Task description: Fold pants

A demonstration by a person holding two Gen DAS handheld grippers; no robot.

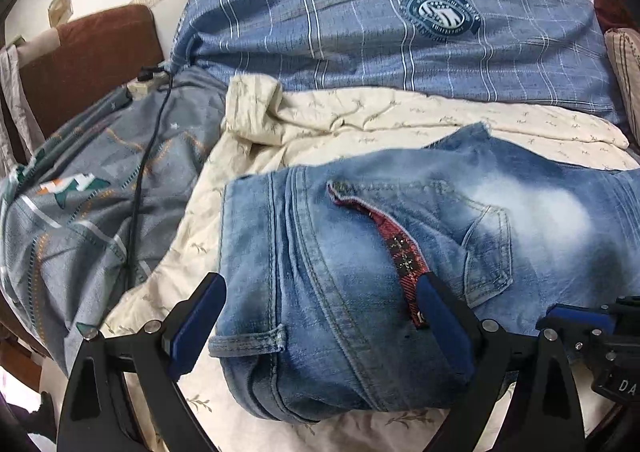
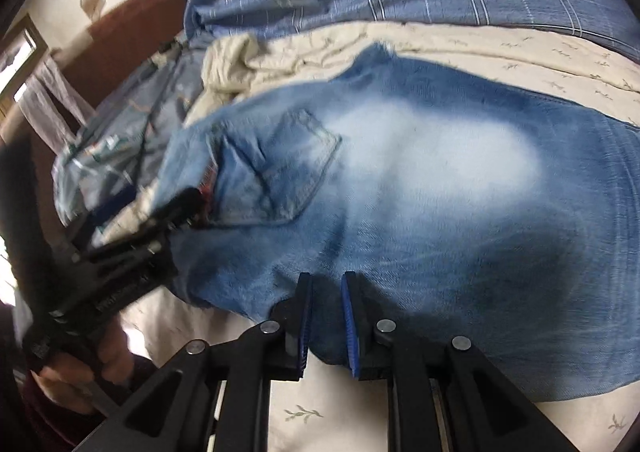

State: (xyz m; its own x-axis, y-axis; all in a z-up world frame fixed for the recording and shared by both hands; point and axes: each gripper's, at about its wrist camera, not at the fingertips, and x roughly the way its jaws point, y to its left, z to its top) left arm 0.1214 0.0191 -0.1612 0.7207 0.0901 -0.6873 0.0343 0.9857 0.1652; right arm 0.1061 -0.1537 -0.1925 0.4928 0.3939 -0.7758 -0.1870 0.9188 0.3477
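Faded blue jeans (image 1: 360,260) lie folded on a cream bedsheet (image 1: 320,119), with a back pocket (image 1: 488,248) and a red plaid waistband lining (image 1: 396,248) showing. My left gripper (image 1: 322,316) is open wide, its fingers straddling the waist end of the jeans. In the right wrist view the jeans (image 2: 440,179) fill the middle. My right gripper (image 2: 326,316) has its jaws narrowly apart around the near denim edge, which lies between them. The left gripper (image 2: 132,252) shows at the left, held by a hand.
A blue checked duvet (image 1: 380,19) lies behind the jeans. A grey patterned blanket (image 1: 92,187) with a black cable (image 1: 140,179) lies to the left. A brown headboard (image 1: 88,47) stands at the far left. A striped pillow (image 1: 624,63) is at the right edge.
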